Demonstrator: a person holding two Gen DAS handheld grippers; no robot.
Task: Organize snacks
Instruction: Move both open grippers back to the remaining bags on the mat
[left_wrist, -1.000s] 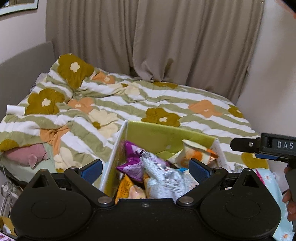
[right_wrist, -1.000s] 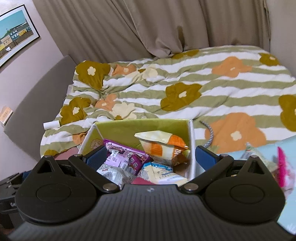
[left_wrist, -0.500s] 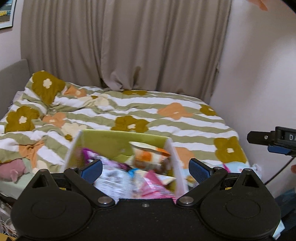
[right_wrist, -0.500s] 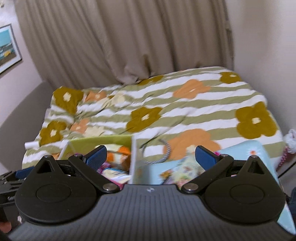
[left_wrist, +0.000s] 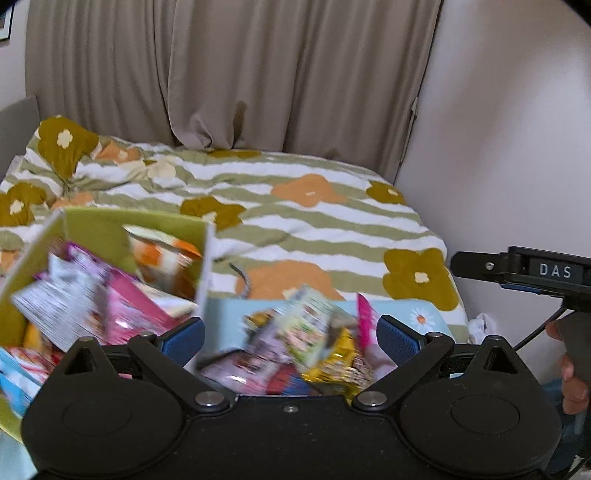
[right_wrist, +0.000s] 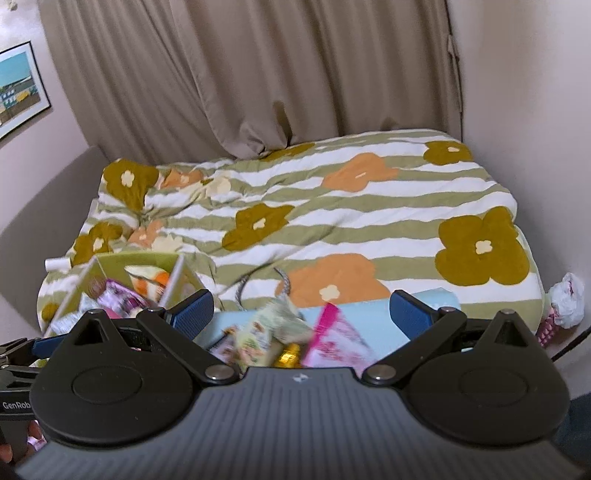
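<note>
Snack packets (left_wrist: 310, 343) lie between left gripper's (left_wrist: 290, 336) spread fingers.

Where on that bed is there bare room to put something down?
Most of the quilt is bare, from the curtain forward and right to the wall. It is crowded near the front: the green box and the loose snack packets.

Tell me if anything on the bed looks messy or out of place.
Yes. A loose heap of snack packets lies on a light blue cloth beside the green box, not in it. The box holds more packets, jumbled at all angles. A grey cord lies on the quilt.
</note>
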